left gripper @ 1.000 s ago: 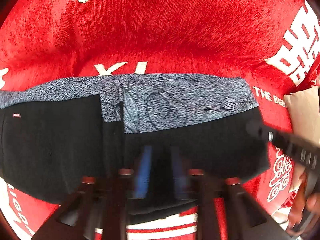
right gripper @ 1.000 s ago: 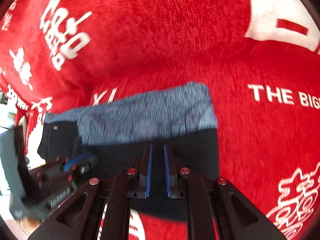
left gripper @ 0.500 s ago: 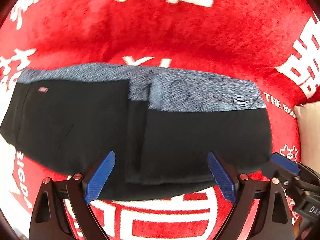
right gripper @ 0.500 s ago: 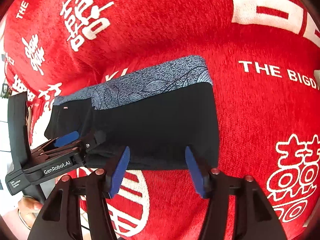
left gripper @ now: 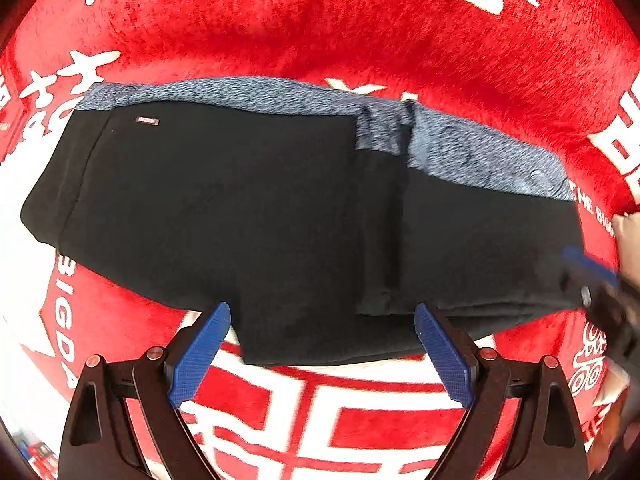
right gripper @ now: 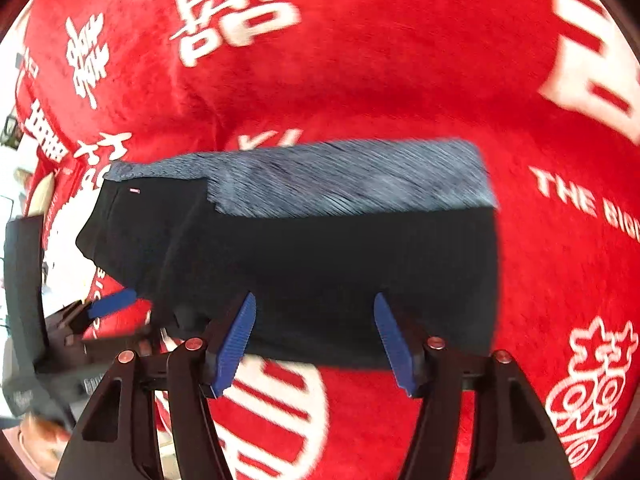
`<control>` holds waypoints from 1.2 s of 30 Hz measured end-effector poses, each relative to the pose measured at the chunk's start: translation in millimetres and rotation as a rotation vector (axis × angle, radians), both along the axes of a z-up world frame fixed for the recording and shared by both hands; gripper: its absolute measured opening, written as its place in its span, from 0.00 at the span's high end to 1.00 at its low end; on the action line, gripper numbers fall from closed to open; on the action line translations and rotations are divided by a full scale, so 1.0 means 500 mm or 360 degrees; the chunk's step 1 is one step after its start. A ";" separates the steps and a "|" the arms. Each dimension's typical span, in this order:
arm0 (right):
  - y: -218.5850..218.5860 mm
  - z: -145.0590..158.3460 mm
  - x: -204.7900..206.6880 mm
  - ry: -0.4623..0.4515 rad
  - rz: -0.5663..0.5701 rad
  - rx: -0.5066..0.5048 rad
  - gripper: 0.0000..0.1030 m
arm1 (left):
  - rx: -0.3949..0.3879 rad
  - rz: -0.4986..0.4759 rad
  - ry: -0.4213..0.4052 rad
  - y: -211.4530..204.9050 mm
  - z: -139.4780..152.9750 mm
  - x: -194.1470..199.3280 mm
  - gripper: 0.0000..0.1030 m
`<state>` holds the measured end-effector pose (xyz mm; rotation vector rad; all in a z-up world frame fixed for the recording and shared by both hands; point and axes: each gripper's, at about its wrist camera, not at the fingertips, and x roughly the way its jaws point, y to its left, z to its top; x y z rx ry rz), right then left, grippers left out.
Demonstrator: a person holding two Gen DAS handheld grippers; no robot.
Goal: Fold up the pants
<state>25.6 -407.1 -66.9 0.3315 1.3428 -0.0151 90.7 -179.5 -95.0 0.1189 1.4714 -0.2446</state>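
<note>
The black pants [left gripper: 280, 216] with a blue-grey patterned band lie folded into a long flat rectangle on the red blanket [left gripper: 320, 32]. They also show in the right wrist view [right gripper: 320, 256]. My left gripper [left gripper: 322, 344] is open and empty, its blue pads at the pants' near edge. My right gripper [right gripper: 316, 332] is open and empty, hovering over the near edge of the right half. The right gripper appears blurred at the right edge of the left wrist view [left gripper: 596, 280]. The left gripper shows at the left of the right wrist view [right gripper: 108, 304].
The red blanket [right gripper: 360, 60] with white characters and lettering covers the whole surface around the pants. A pale object [left gripper: 628, 236] sits at the right edge of the left wrist view. A hand [right gripper: 40, 436] shows at the lower left of the right wrist view.
Both grippers were shut on the pants' near edge a second ago. They have opened, let go of the fabric and drawn back. The pants now lie flat.
</note>
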 end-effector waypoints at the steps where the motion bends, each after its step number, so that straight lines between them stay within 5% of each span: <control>1: 0.016 -0.008 0.018 -0.0003 0.0013 -0.0008 0.36 | 0.0003 -0.0009 0.0000 0.009 0.000 0.001 0.09; 8: 0.089 -0.095 0.081 0.0146 -0.0054 0.0131 0.37 | -0.0010 0.0018 0.0017 0.083 -0.005 0.015 0.09; 15: 0.174 -0.097 0.107 0.0165 0.0185 -0.0053 0.36 | -0.0045 0.0110 0.0025 0.147 -0.005 0.021 0.09; 21: 0.192 -0.064 0.080 0.0178 0.0194 0.0039 0.35 | -0.0087 0.0176 0.0023 0.194 0.002 0.012 0.09; 28: 0.188 -0.043 0.047 0.0163 0.0200 -0.0270 0.23 | -0.0149 0.0330 0.0046 0.266 -0.015 0.009 0.09; 36: 0.201 -0.090 0.036 0.0214 0.0283 -0.0342 0.13 | -0.0435 0.0701 -0.0127 0.419 0.003 0.023 0.09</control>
